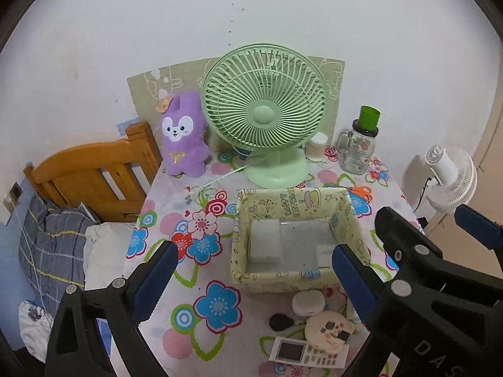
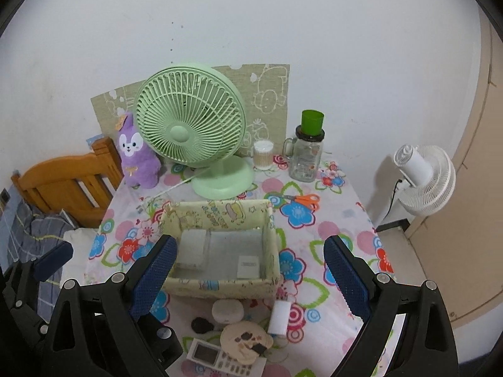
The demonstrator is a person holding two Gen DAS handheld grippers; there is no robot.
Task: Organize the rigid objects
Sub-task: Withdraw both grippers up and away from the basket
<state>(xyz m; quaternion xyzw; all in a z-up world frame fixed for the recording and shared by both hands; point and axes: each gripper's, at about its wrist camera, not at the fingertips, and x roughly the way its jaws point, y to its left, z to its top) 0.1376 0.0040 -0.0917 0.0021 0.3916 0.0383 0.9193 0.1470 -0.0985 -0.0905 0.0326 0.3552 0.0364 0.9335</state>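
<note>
The tabletop (image 2: 339, 220), spread with a flowered cloth, is seen with a green fan (image 2: 188, 132) at its far edge and a fabric basket (image 2: 220, 286) at its middle; two flat white items already lie on the basket's floor. Between the basket and the near edge, the loose rigid things are clustered: a white remote control (image 2: 220, 359) at the near edge, a round beige compact (image 2: 245, 341) resting partly on it, a white oval case (image 2: 227, 311) touching the basket's front wall, a white roll (image 2: 279, 317) with its long axis running toward the basket, and a small black object (image 2: 202, 325). Both the left gripper (image 1: 251, 270) and the right gripper (image 2: 248, 270) are held empty above this cluster, jaws spread wide. The roll is judged nearer the right gripper, lying below it and slightly right.
</note>
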